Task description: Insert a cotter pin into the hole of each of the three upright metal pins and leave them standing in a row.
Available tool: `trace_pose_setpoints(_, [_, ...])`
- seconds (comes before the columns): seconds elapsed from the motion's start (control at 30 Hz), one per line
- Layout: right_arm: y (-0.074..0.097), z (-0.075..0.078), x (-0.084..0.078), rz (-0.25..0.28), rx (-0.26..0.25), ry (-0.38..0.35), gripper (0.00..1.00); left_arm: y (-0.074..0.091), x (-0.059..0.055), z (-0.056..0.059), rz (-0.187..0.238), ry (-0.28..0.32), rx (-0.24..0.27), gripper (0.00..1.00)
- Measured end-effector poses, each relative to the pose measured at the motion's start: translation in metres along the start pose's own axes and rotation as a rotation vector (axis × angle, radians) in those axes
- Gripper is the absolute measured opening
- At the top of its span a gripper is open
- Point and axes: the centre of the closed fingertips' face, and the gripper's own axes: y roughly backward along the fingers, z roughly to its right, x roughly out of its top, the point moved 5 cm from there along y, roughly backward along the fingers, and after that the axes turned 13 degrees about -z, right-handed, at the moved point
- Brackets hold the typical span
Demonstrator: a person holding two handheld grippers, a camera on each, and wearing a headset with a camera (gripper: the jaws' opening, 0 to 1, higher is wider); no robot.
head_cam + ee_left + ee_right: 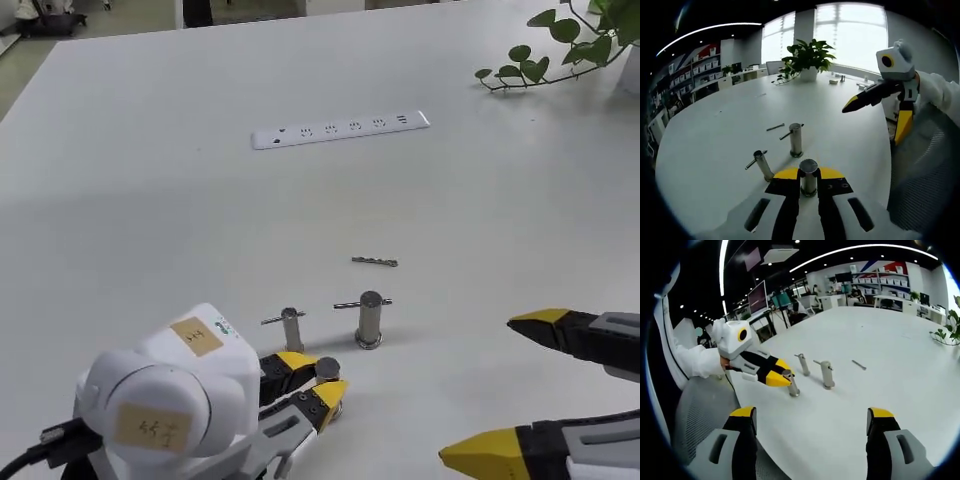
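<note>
White table [150, 200]: bears every item below.

Plant [560, 45]: far right corner of the table. The head view catches its trailing leaves; the left gripper view [807, 57] adds its white pot and bright windows behind it.

Right gripper [480, 390]: near right of the table, jaws wide apart, holding nothing. Its own view [811, 415] frames the pins between the two yellow tips. The left gripper view [872, 127] shows it from the side, above the table edge.

Left gripper [322, 385]: near left, jaws closed on the nearest metal pin. In its own view [808, 175] the yellow tips sit either side of the pin. The right gripper view [777, 377] shows a white sleeve [695, 360] behind it.

Power strip [340, 129]: white, lying flat, well beyond the pins, in the head view.

Nearest metal pin [327, 370]: upright in the left gripper's grip. The right gripper view [791, 382] shows its base on the table.

Thick metal pin [370, 320]: upright, free-standing, right of the other two, with a cotter pin [350, 304] through its top.

Slim metal pin [291, 328]: upright, just beyond the left gripper's tips, with a cotter pin [274, 320] through its top.

Loose cotter pin [375, 262]: lying flat, apart from the thick pin on its far side.
</note>
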Motion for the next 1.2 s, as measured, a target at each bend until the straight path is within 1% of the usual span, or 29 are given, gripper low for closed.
trace_pose_setpoints(0.23, [0.0001,-0.0008,0.0,0.001,0.004,0.001,0.89,-0.0008,-0.0013,0.0007,0.0,0.003,-0.002,0.09])
trace_pose_setpoints(0.4, [-0.0016,-0.0004,-0.0013,-0.01,0.007,0.002,0.89,-0.0028,-0.0005,0.0,0.005,0.001,-0.004,0.1])
trace_pose_setpoints(0.5, [-0.0019,-0.0007,-0.0007,-0.009,0.009,0.003,0.89,-0.0029,-0.0011,-0.0002,0.007,0.024,-0.014,0.1])
trace_pose_setpoints(0.67, [-0.0028,-0.0013,-0.0006,-0.016,0.012,0.008,0.89,-0.0018,-0.0023,-0.0007,0.01,0.022,-0.014,0.1])
trace_pose_setpoints(0.7, [-0.0029,-0.0016,-0.0008,-0.016,0.013,0.009,0.89,-0.0015,-0.0026,0.0005,0.006,0.026,-0.022,0.1])
trace_pose_setpoints(0.8, [-0.0031,-0.0021,-0.0004,-0.018,0.016,0.011,0.89,-0.0012,-0.0021,-0.0006,0.008,0.052,-0.031,0.11])
trace_pose_setpoints(0.93, [-0.0021,-0.0034,0.0017,-0.005,0.018,0.013,0.89,-0.0001,-0.0025,-0.0007,0.007,0.049,-0.039,0.11])
trace_pose_setpoints(0.97, [-0.0022,-0.0033,0.0017,-0.004,0.016,0.011,0.89,0.0002,-0.0026,-0.0005,0.006,0.052,-0.043,0.11])
trace_pose_setpoints(1.03, [-0.0022,-0.0033,0.0017,-0.004,0.014,0.012,0.89,0.0014,-0.0035,-0.0021,0.002,0.077,-0.052,0.11])
trace_pose_setpoints(1.1, [-0.0019,-0.004,0.0021,-0.001,0.015,0.012,0.89,0.0024,-0.0041,-0.0021,0.002,0.076,-0.056,0.11])
trace_pose_setpoints(1.17, [-0.002,-0.0047,0.0025,0.001,0.017,0.015,0.89,0.0046,-0.0049,-0.0036,0.002,0.073,-0.05,0.14])
trace_pose_setpoints(1.2, [-0.0021,-0.0048,0.0027,-0.001,0.017,0.016,0.89,0.0067,-0.0049,-0.0064,0.008,0.08,-0.04,0.17])
